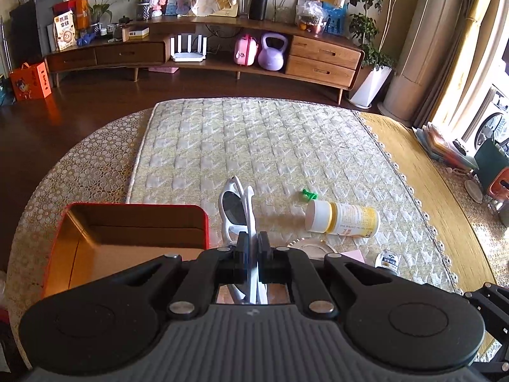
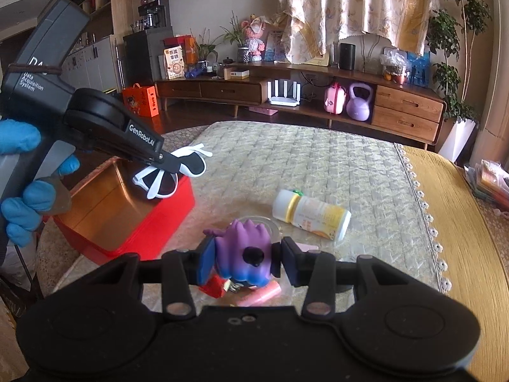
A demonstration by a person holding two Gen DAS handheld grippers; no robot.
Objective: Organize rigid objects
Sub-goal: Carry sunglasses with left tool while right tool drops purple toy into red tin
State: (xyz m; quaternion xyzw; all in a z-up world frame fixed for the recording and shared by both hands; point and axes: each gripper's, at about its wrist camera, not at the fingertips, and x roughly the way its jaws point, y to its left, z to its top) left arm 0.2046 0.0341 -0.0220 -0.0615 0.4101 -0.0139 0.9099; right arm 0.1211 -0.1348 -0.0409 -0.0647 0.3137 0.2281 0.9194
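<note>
While quilted, table cover (image 1: 254, 146) (sideboard (image 1: 203, 54) behind)

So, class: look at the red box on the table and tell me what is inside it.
The red box shows only bare gold lining on its floor and far walls. The left gripper hides its near corner, so that part is unknown. The white sunglasses hang above the rim, not inside.

- My left hand-held gripper (image 1: 253, 248) covers the lower part of the sunglasses (image 1: 237, 207) and the near edge of the red box (image 1: 133, 210).
- A small bottle (image 1: 388, 259) shows only its top, label unreadable.
- Under the purple toy (image 2: 245, 251), the right hand-held gripper (image 2: 243, 259) hides most of a pink stick (image 2: 261, 296) and a red block (image 2: 214, 286).
- I can't read the print on the yellow bottle (image 2: 313, 215).
</note>
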